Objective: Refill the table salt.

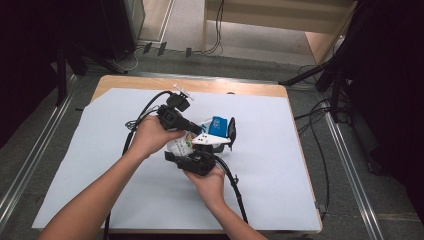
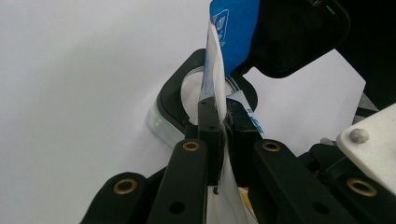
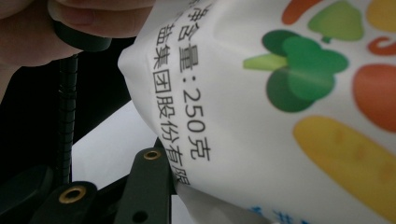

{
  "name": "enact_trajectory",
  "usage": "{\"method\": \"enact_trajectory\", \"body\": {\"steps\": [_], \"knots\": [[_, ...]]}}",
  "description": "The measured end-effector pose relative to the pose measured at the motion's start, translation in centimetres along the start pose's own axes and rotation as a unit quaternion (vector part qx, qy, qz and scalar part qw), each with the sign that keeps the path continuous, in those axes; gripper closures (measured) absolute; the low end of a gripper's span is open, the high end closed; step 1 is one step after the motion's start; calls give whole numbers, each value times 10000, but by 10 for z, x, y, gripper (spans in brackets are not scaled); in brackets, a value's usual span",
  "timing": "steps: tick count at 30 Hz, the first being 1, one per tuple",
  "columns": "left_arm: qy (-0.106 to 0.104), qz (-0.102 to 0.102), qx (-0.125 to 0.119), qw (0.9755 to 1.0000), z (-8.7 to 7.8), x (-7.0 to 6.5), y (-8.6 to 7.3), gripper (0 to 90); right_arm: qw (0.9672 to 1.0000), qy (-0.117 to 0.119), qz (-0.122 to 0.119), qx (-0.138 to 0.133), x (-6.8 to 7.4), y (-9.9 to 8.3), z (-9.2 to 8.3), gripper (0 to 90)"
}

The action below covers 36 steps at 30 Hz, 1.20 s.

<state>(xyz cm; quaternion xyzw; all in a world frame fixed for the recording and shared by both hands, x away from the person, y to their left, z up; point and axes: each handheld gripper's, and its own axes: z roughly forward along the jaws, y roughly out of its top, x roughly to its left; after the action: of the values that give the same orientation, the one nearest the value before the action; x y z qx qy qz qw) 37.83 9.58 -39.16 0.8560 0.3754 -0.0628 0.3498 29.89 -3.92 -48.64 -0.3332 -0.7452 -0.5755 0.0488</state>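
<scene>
A white pouch (image 1: 181, 145) with a blue top and printed vegetables is held up over the middle of the table between both grippers. My left gripper (image 1: 196, 131) comes in from the left. In the left gripper view, the left gripper (image 2: 222, 114) is shut on the pouch's (image 2: 233, 28) thin flat edge. From below, my right gripper (image 1: 222, 140) holds the pouch's body. In the right gripper view the pouch (image 3: 261, 93) bulges against one finger (image 3: 148, 184) and hides the other.
White paper (image 1: 100, 165) covers most of the wooden table (image 1: 150, 82). A black ring with a clear rim (image 2: 170, 100) lies on the paper behind the pouch. Cables (image 1: 237, 190) trail from both grippers toward the near edge. More cables and stands lie on the floor around the table.
</scene>
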Motion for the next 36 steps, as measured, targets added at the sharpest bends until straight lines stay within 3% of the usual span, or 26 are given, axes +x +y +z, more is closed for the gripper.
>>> {"method": "enact_trajectory", "body": {"steps": [10, 36], "knots": [[21, -90, -81, 9999, -3, 3, -1, 880, 10000, -70, -54, -1, 3, 2, 1, 630], [62, -172, -136, 9997, 0, 5, 1, 878, 9995, -305, -86, -62, 5, 3, 1, 658]]}}
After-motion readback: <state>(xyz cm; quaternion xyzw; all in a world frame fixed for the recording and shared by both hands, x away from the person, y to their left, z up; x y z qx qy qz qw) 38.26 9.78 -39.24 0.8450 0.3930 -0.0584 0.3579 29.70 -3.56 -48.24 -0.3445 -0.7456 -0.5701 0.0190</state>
